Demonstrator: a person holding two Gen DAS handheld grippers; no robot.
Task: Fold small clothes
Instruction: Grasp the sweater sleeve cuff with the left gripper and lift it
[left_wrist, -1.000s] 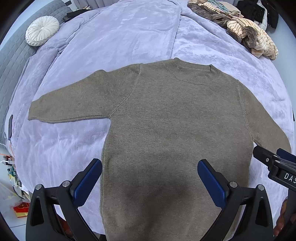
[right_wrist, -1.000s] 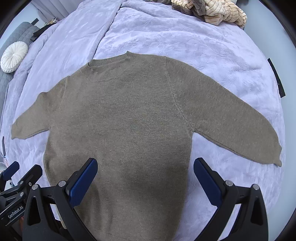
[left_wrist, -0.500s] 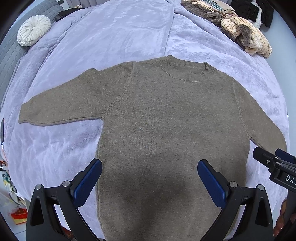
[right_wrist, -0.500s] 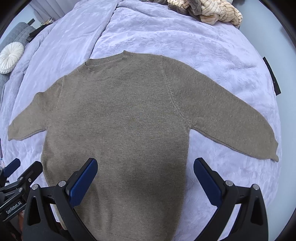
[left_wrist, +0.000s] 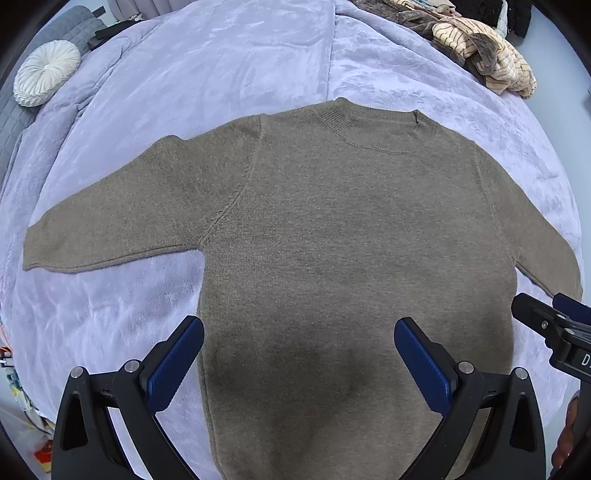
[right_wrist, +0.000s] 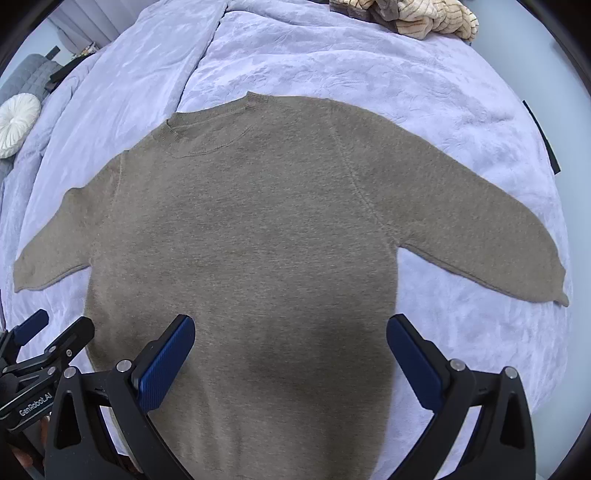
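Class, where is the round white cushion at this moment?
The round white cushion lies at the far left in both views, beside the grey headboard at the edge of the lilac blanket, well beyond the sweater.

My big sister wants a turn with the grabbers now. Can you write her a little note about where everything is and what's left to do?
Left hand-held gripper: open, empty, above the lower part of the sweater.
Right hand-held gripper: open, empty, also above the lower part.
The olive-brown knitted sweater lies flat on the lilac plush blanket, neck away from you, both sleeves spread out to the sides.
Done: the sweater is laid out smooth.
Left: every fold. Probably bring the sleeves in first, then fold the body.
A heap of cream striped clothes waits at the far right corner.
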